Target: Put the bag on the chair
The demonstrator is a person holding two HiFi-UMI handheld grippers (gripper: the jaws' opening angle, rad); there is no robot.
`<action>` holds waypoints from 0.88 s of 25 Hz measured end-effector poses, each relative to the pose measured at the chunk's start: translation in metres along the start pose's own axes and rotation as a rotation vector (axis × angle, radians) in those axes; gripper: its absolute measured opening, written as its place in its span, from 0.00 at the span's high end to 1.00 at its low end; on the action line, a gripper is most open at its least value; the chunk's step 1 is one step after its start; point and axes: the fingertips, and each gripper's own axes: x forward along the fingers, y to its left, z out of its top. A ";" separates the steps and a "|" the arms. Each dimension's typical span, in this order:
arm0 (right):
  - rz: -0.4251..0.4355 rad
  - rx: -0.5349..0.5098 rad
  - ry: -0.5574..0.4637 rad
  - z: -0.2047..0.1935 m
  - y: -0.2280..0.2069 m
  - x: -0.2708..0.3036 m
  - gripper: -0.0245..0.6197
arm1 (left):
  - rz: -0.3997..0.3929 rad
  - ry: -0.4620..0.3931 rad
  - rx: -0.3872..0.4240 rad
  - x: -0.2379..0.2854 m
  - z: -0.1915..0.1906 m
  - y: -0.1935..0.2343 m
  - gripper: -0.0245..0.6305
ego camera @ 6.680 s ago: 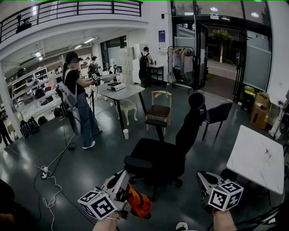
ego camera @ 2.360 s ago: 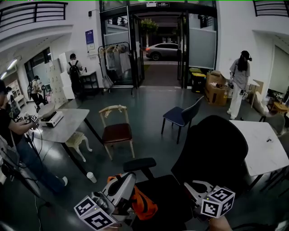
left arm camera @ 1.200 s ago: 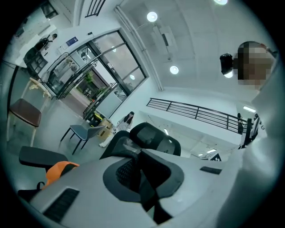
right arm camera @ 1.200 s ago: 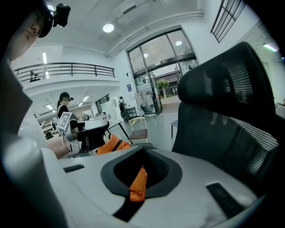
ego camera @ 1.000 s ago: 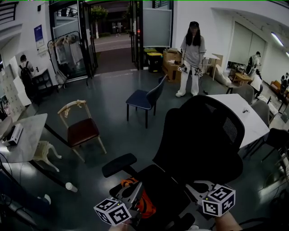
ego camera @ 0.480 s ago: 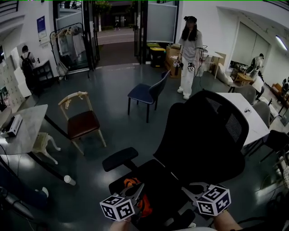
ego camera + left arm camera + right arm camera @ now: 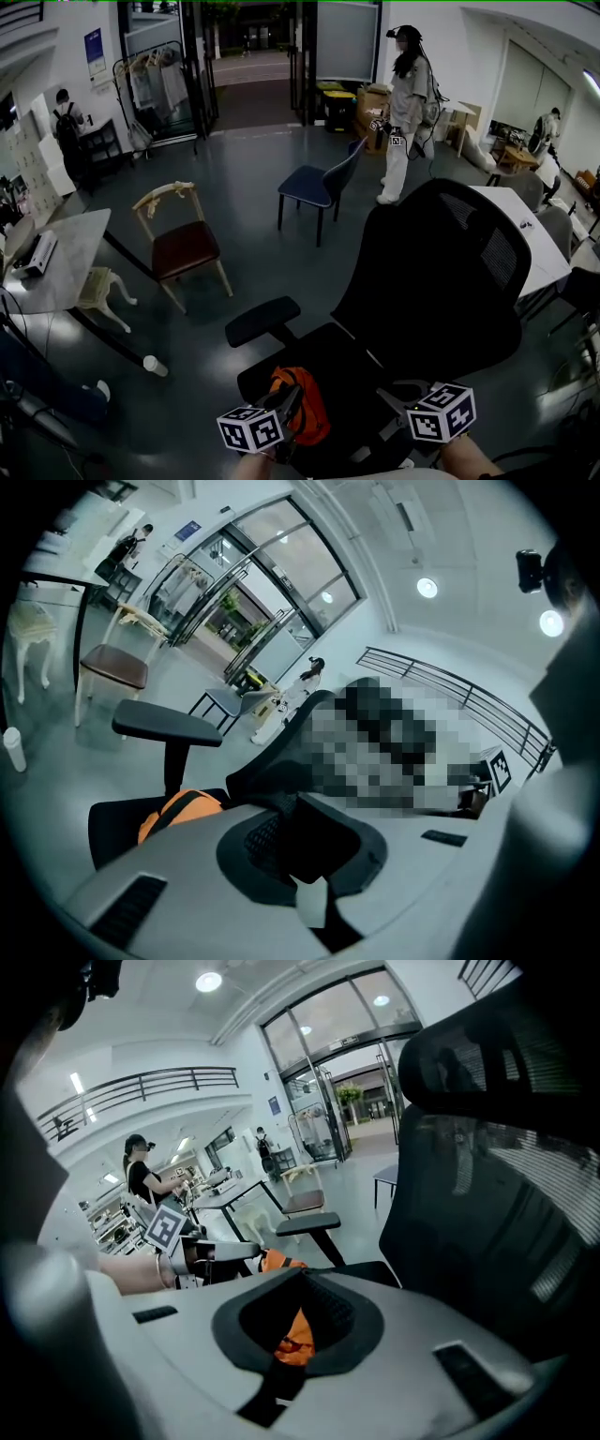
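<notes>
A wide indoor hall with a dark polished floor (image 7: 234, 234) fills the head view. A tall black mesh office chair (image 7: 431, 281) dominates the lower right, its high back towards the right and one padded armrest (image 7: 262, 320) jutting out to the left. A white rectangular table (image 7: 525, 244) stands behind the chair at the right edge, and a pale grey table (image 7: 56, 272) stands at the left edge. Near the grey table is a wooden chair with a brown seat (image 7: 185, 246). A dark blue chair (image 7: 314, 186) stands further back, and just beside it stands a person in light clothing (image 7: 405, 103).

The soft orange bag with a black strap (image 7: 302, 412) lies on the front left part of the office chair's seat, below the armrest.

The left gripper (image 7: 292, 401), grey with a square-marker cube, reaches in from the bottom edge. Its jaws are clenched, with their tips on the near side of the orange bag, gripping it. The right gripper (image 7: 392, 397) hovers over the right part of the seat, apart from the bag. Its jaws are pressed together with nothing between them, and the bag shows beyond them.

A small white paper cup (image 7: 155, 365) lies on the floor near the grey table.
</notes>
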 end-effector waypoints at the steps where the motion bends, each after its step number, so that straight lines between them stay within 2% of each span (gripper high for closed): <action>1: 0.005 0.002 0.000 0.000 0.001 0.001 0.95 | 0.006 0.006 -0.002 -0.001 -0.002 0.003 0.96; 8: 0.023 0.010 0.022 -0.002 0.003 0.011 0.95 | 0.060 0.031 -0.020 -0.007 -0.010 0.028 0.96; 12: 0.031 0.021 0.038 -0.008 0.002 0.015 0.95 | 0.134 0.084 -0.033 -0.009 -0.028 0.055 0.96; 14: 0.034 0.026 0.046 -0.012 0.001 0.017 0.95 | 0.163 0.091 -0.054 -0.010 -0.036 0.066 0.96; 18: 0.031 0.038 0.055 -0.016 -0.003 0.019 0.95 | 0.168 0.103 -0.143 -0.008 -0.052 0.076 0.96; 22: 0.029 0.043 0.061 -0.019 -0.001 0.024 0.95 | 0.203 0.154 -0.140 -0.010 -0.071 0.090 0.96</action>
